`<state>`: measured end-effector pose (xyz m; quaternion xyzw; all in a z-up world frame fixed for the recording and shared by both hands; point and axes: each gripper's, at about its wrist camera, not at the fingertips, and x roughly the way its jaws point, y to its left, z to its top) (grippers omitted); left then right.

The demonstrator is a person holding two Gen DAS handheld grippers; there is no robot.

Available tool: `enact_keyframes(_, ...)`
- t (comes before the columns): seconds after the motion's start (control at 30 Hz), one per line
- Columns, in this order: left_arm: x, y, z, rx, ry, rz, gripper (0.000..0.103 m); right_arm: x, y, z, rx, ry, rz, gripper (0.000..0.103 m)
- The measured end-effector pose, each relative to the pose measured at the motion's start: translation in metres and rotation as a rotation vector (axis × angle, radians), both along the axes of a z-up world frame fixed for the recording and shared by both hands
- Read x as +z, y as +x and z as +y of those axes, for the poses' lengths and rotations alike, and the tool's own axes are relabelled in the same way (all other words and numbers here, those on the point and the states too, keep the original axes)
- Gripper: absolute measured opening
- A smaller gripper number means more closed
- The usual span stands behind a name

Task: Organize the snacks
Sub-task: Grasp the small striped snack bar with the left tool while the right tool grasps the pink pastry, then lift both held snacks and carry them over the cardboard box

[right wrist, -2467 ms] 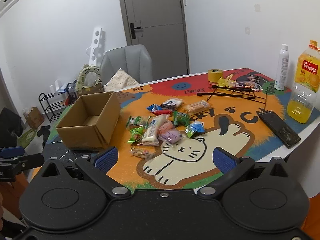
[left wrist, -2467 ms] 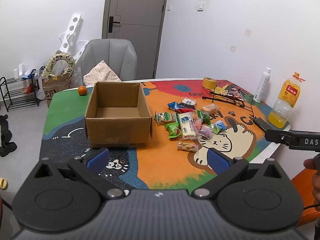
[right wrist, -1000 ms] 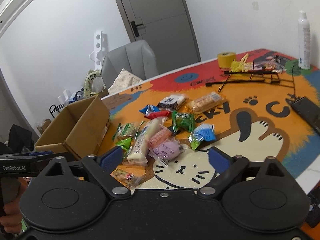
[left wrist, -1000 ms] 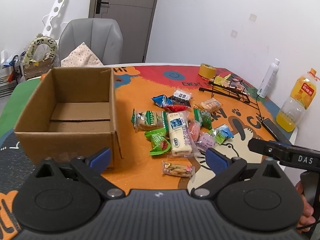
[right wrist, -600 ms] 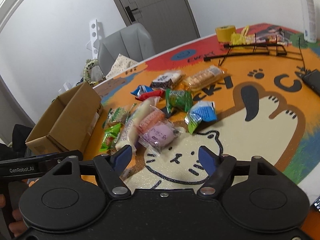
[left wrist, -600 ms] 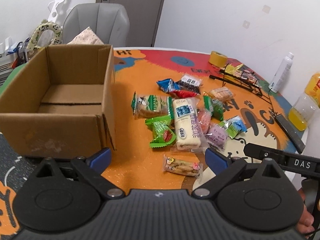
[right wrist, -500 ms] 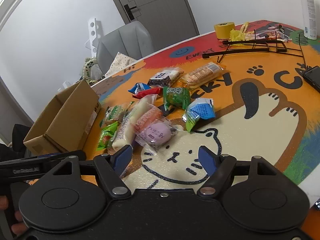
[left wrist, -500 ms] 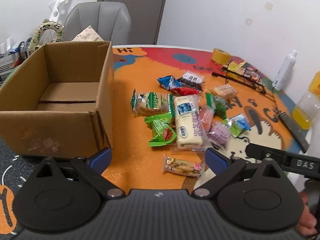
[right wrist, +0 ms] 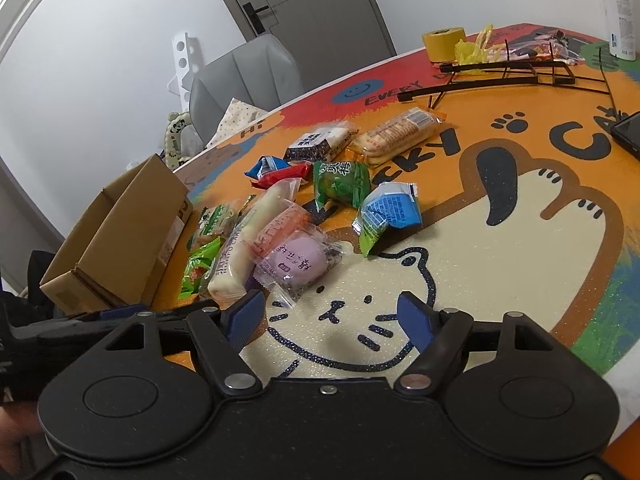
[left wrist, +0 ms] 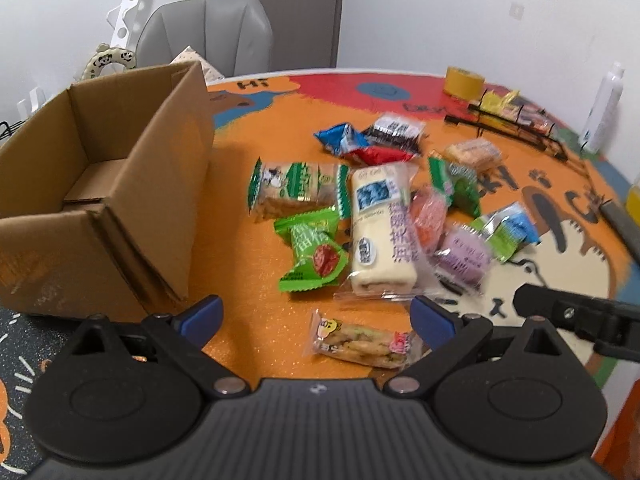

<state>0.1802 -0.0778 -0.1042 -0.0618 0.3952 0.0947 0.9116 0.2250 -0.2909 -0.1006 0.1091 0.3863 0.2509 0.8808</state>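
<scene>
A heap of wrapped snacks (left wrist: 384, 208) lies on the bright cat-print table (left wrist: 248, 208), just right of an open, empty cardboard box (left wrist: 100, 200). Among them are a long cream roll (left wrist: 380, 232), green packets, a purple bun (right wrist: 294, 262) and a blue pack (right wrist: 390, 212). The left tongs (left wrist: 316, 316) stand spread above a small biscuit packet (left wrist: 360, 342), holding nothing. The right tongs (right wrist: 332, 314), having just narrowed, stay parted and empty near the bun.

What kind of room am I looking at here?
Probably a room in a home: a round table with a cartoon cat mat, a grey padded chair by a door, and wrapped snacks beside a cardboard box.
</scene>
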Motion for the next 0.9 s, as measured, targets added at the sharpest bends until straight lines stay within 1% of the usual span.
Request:
enact_keyframes(0.13,-0.008,0.003,0.0,0.006,0.018,0.038,0.1,-0.006,0.006,0.003,-0.002,0.004,0.018,0.075)
enact_keyframes(0.2,-0.009,-0.001,0.001,0.002,0.024,0.04,0.1,-0.005,0.009,0.006,-0.003,0.001,0.012,0.075)
enact_keyframes(0.27,-0.01,-0.005,0.004,0.002,0.028,0.043,0.097,-0.005,0.013,0.012,0.004,0.006,0.013,0.075)
enact_keyframes(0.37,-0.01,-0.01,0.01,0.007,0.03,0.032,0.084,-0.005,0.016,0.02,0.008,0.005,0.009,0.075)
enact_keyframes(0.4,-0.01,-0.012,0.011,0.01,0.035,0.025,0.078,-0.004,0.017,0.024,0.01,0.0,0.005,0.074)
enact_keyframes(0.43,-0.009,-0.013,0.012,0.01,0.036,0.019,0.072,-0.004,0.017,0.027,0.011,-0.007,0.002,0.072)
enact_keyframes(0.47,-0.008,-0.014,0.013,0.007,0.035,0.014,0.069,-0.004,0.017,0.029,0.012,-0.015,-0.001,0.07)
enact_keyframes(0.5,-0.008,-0.014,0.014,0.005,0.035,0.01,0.063,-0.004,0.017,0.032,0.014,-0.023,-0.003,0.069)
enact_keyframes(0.53,-0.007,-0.014,0.014,-0.003,0.032,0.006,0.055,-0.005,0.017,0.035,0.014,-0.033,-0.007,0.065)
enact_keyframes(0.57,-0.006,-0.015,0.015,-0.008,0.029,0.002,0.052,-0.005,0.016,0.037,0.013,-0.044,-0.018,0.06)
enact_keyframes(0.6,-0.006,-0.015,0.015,-0.012,0.026,-0.002,0.045,-0.005,0.016,0.039,0.013,-0.055,-0.023,0.057)
enact_keyframes(0.63,-0.005,-0.016,0.015,-0.017,0.02,-0.008,0.039,-0.006,0.016,0.041,0.011,-0.064,-0.031,0.05)
enact_keyframes(0.67,-0.005,-0.017,0.016,-0.024,0.016,-0.012,0.035,-0.006,0.017,0.042,0.011,-0.071,-0.035,0.04)
enact_keyframes(0.7,-0.005,-0.017,0.016,-0.03,0.012,-0.016,0.03,-0.007,0.017,0.042,0.015,-0.073,-0.035,0.037)
enact_keyframes(0.77,-0.004,-0.017,0.017,-0.036,-0.005,-0.021,0.028,-0.008,0.017,0.041,0.036,-0.06,-0.02,0.016)
enact_keyframes(0.83,-0.004,-0.018,0.018,-0.041,-0.018,-0.026,0.027,-0.008,0.016,0.039,0.045,-0.053,-0.017,0.012)
enact_keyframes(0.9,-0.004,-0.018,0.019,-0.044,-0.027,-0.03,0.027,-0.008,0.013,0.035,0.038,-0.069,-0.028,0.01)
